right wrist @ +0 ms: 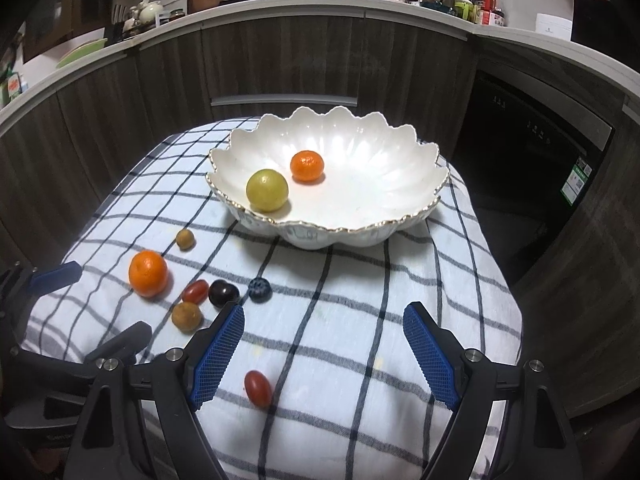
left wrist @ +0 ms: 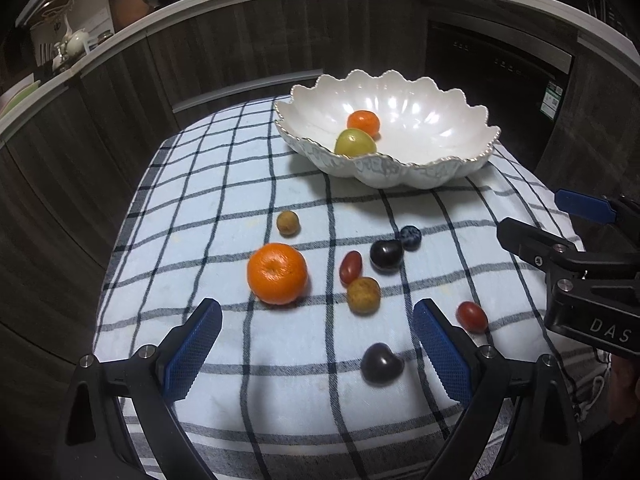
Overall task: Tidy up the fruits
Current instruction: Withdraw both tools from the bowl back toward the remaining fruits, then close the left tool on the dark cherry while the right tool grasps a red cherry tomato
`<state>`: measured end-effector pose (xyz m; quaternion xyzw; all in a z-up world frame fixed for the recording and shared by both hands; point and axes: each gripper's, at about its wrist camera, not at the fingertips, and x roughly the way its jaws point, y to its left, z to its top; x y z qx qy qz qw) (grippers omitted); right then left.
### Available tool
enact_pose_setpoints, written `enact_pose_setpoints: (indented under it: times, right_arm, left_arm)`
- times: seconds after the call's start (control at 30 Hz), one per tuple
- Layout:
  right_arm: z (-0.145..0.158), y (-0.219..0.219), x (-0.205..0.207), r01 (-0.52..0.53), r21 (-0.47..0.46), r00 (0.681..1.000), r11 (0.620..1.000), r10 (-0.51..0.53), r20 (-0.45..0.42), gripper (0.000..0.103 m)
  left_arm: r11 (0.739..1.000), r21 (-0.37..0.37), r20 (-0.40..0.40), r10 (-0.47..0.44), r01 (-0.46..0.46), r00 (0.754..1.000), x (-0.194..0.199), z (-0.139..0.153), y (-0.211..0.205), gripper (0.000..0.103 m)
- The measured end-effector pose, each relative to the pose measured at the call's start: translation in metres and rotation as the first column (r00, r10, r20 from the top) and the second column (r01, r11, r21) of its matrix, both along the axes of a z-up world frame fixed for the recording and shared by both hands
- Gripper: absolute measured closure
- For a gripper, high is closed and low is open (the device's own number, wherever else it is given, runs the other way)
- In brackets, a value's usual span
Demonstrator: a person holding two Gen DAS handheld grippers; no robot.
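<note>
Fruits (left wrist: 277, 273) lie scattered ahead of both open tools, none gripped.

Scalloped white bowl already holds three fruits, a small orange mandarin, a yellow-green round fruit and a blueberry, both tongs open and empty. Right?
Not quite. The scalloped white bowl holds two fruits: the small orange mandarin and the yellow-green round fruit. The blueberry lies on the checked cloth, as the right wrist view shows. Both tongs are open and empty.

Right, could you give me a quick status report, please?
Both grippers open, empty. Two fruits in bowl; the others on cloth. Nothing blocking.
</note>
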<state>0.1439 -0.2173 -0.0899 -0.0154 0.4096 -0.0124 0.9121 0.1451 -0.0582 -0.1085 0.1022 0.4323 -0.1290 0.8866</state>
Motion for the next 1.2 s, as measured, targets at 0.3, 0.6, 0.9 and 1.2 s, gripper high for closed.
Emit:
enact_pose_setpoints:
  times: [0.3,0.6,0.9,1.2]
  right_arm:
    - [-0.009,0.003,-0.01,-0.025,0.005,1.0,1.0,0.025,0.0,0.021]
    - [-0.016,0.007,-0.014,-0.04,0.011,0.999,0.999,0.04,-0.009,0.026]
    - [-0.025,0.011,-0.018,-0.062,0.018,0.998,0.998,0.063,-0.029,0.033]
    - [-0.033,0.017,-0.021,-0.099,0.028,0.994,0.995,0.1,-0.043,0.04]
  left_arm:
    - [0.999,-0.026,-0.006,-0.043,0.043,0.999,-0.01,-0.009,0.0,0.005]
    - [0.998,-0.027,-0.023,-0.052,0.052,0.998,-0.012,-0.015,0.0,0.014]
    - [0.998,-0.019,-0.033,-0.061,0.061,0.998,-0.017,-0.021,-0.001,0.018]
    - [0.996,-0.012,-0.042,-0.092,0.092,0.995,-0.02,-0.03,-0.006,0.031]
